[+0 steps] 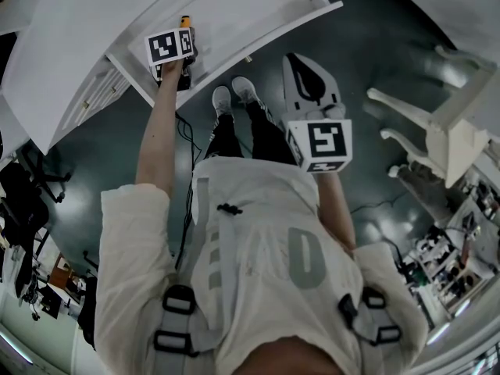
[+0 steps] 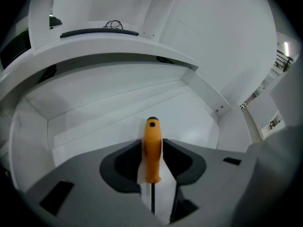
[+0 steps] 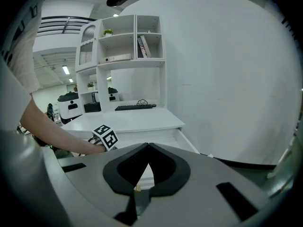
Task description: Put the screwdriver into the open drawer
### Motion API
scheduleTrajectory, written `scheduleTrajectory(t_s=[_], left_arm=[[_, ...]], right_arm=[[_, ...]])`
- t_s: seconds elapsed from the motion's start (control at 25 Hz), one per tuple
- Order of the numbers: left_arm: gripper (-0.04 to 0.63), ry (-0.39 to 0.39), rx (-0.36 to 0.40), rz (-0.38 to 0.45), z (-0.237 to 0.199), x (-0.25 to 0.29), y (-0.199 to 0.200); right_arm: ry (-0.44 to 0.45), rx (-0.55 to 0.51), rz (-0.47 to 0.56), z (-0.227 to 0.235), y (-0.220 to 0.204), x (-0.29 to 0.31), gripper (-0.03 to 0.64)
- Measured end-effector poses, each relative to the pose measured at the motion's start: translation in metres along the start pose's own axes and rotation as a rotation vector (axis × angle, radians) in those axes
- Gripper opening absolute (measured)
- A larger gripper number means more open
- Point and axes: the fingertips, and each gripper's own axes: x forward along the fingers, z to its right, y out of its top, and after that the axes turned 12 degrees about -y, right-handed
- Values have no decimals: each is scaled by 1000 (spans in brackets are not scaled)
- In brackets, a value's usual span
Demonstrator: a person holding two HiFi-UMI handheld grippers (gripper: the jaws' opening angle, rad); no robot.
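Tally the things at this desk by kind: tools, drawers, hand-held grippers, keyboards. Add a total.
Tools, the screwdriver: 1
Drawers, the open drawer: 1
Hand-held grippers, the left hand-held gripper and the right hand-held gripper: 2
Keyboards, the keyboard on the desk top: 1
Total: 5

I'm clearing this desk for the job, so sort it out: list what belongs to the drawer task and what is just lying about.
Job: screwdriver, between the jaws of the left gripper; open drawer beneath it.
Lying about: keyboard; books; right gripper, holding nothing.
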Motion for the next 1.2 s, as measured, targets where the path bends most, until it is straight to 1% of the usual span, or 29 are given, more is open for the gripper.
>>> scheduleTrajectory(t_s=[0.12, 0.28, 0.48, 0.8, 1.2], left_arm=[[168, -12, 5, 1, 7, 2, -1], [194, 7, 31, 3, 11, 3, -3], [211, 16, 47, 8, 15, 3, -1], [224, 19, 98, 2, 25, 4, 3], [242, 32, 102, 2, 26, 2, 10]], right_arm=[[-4, 1, 2, -1, -3, -3, 5], [1, 1, 8, -4, -3, -8, 5], [9, -3, 6, -5, -5, -13, 5], [10, 2, 12, -6, -6, -14, 5], [7, -5, 12, -3, -6, -14, 5]])
